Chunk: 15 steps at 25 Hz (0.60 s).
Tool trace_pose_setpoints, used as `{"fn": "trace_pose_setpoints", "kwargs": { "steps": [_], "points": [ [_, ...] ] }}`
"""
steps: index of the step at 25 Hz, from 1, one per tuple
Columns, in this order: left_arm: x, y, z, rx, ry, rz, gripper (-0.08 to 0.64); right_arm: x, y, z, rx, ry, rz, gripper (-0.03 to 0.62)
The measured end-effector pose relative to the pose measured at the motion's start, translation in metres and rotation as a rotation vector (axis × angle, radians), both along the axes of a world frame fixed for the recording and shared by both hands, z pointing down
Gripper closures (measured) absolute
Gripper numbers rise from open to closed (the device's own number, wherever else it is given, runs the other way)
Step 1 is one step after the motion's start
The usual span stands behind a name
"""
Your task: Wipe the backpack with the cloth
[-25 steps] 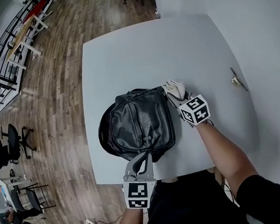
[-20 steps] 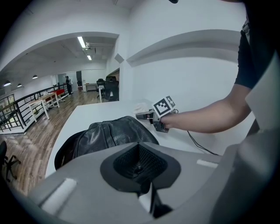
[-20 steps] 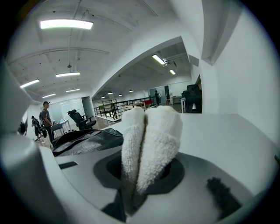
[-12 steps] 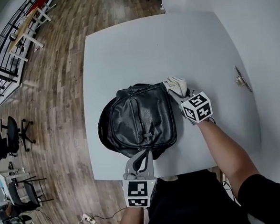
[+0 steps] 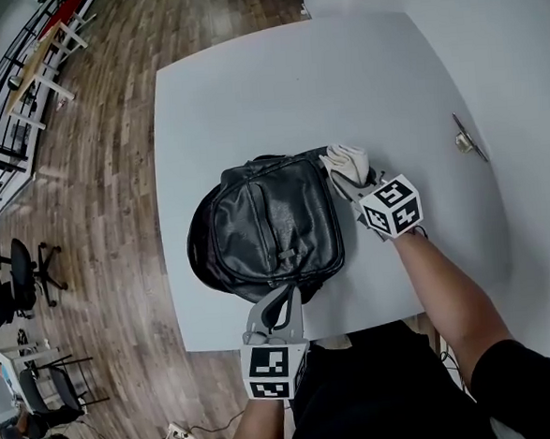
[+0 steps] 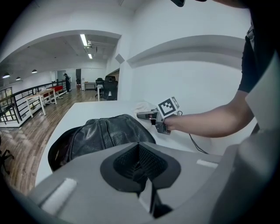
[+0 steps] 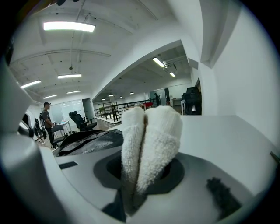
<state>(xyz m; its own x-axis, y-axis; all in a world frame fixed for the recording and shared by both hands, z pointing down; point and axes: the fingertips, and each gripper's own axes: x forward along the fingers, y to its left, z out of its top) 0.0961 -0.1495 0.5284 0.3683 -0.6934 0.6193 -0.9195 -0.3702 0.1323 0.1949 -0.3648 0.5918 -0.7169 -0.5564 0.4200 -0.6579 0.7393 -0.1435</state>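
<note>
Right gripper [image 5: 344,177] clamps cloth [image 5: 348,159] at backpack [image 5: 271,228] far-right corner; left gripper [image 5: 285,298] clenched on near edge; bare table [image 5: 247,94] beyond.

The backpack [image 5: 276,228] is glossy black, the cloth [image 5: 346,162] white, the table [image 5: 275,92] pale grey.

Head view steeply down; gripper views low, close; backpack [image 5: 271,228] shared.
</note>
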Motion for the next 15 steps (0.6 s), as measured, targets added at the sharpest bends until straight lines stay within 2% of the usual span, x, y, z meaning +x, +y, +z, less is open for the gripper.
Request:
{"fn": "trace_pose_setpoints", "kwargs": {
  "steps": [8, 15],
  "points": [
    [0.000, 0.020, 0.007, -0.007, 0.009, 0.058, 0.552, 0.004, 0.029, -0.001, -0.004, -0.005, 0.025, 0.508],
    [-0.009, 0.027, 0.004, -0.009, 0.039, 0.074, 0.552, 0.003, 0.054, 0.000, -0.014, -0.008, 0.051, 0.508]
  ]
}}
